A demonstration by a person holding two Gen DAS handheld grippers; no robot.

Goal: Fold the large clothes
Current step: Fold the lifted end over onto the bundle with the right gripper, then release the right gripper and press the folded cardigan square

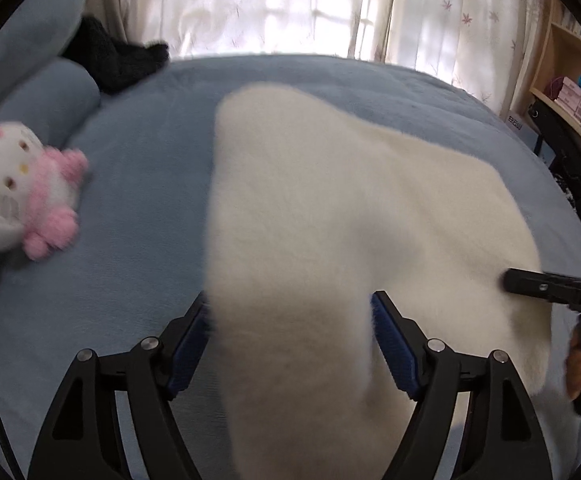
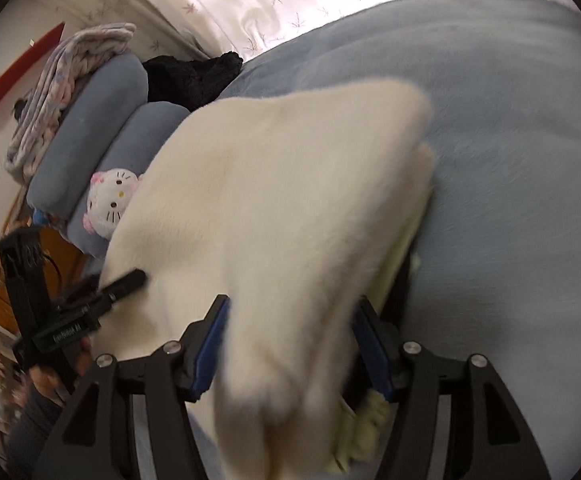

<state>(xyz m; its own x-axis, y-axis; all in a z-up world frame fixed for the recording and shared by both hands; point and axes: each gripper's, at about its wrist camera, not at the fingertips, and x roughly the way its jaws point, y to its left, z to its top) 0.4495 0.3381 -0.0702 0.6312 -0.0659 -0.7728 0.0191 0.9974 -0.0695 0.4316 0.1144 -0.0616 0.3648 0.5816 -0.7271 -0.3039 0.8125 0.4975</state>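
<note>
Fleece is bunching between both claws: you are carrying the fluffy cream-white fleece garment (image 1: 330,208) above the light blue bed cover (image 1: 130,184), the left claw (image 1: 290,312) gripping one thick edge and the right claw (image 2: 290,320) gripping another, each set of fingers standing fairly wide around the bulk. Judging by the motion blur, you are swinging it over for a fold, so be keeping both edges level and taut, and steering wide of the pink-and-white plush cat toy (image 1: 22,184).
</note>
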